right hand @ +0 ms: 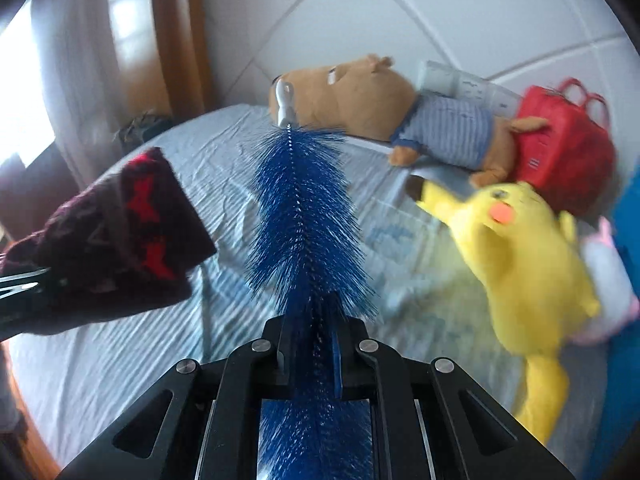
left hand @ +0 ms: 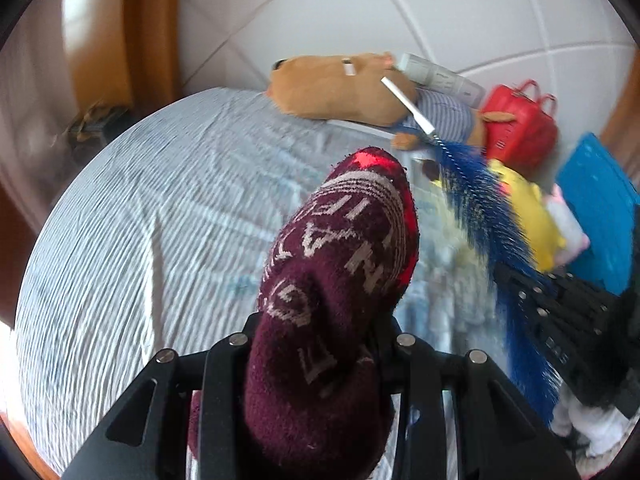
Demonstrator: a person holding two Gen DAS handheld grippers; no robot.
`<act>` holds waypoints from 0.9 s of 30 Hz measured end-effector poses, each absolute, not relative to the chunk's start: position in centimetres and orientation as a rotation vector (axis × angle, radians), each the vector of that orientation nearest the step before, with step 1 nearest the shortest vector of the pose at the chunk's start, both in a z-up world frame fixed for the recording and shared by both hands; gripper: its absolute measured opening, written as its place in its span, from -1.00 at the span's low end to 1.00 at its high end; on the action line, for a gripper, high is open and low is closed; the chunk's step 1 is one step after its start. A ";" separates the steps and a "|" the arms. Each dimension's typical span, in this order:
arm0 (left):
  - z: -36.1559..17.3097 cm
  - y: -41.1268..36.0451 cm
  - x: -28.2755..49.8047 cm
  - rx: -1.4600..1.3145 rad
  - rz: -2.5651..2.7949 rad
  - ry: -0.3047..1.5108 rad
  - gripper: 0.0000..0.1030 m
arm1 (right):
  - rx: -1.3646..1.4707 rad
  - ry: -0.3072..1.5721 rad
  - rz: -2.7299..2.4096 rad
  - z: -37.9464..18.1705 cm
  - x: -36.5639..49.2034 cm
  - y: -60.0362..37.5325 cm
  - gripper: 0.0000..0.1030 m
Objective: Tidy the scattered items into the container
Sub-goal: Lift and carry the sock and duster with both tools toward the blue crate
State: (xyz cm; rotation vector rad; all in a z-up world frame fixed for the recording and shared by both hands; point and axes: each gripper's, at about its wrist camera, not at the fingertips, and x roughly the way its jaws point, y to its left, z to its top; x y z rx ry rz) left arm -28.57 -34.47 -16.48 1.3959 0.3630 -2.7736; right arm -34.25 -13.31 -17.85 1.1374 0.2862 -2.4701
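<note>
My left gripper (left hand: 316, 340) is shut on a maroon sock (left hand: 340, 248) with grey lettering and red marks, held above the striped bed; the sock also shows in the right wrist view (right hand: 120, 236) at the left. My right gripper (right hand: 310, 344) is shut on a blue bottle brush (right hand: 304, 216) with a white handle tip, its bristles pointing away; the brush shows in the left wrist view (left hand: 476, 200) too. A blue container (left hand: 596, 208) lies at the right edge of the bed.
A brown plush in a striped shirt (right hand: 384, 108), a yellow plush (right hand: 524, 248), a red bag (right hand: 560, 140) and a pale pink-white item (right hand: 608, 280) lie at the far right of the bed (left hand: 160, 200). White tiled floor lies beyond.
</note>
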 end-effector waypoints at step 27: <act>-5.9 -11.6 -10.7 1.337 -3.186 0.065 -0.36 | 1.014 0.065 -2.898 -5.9 -5.6 9.9 -0.78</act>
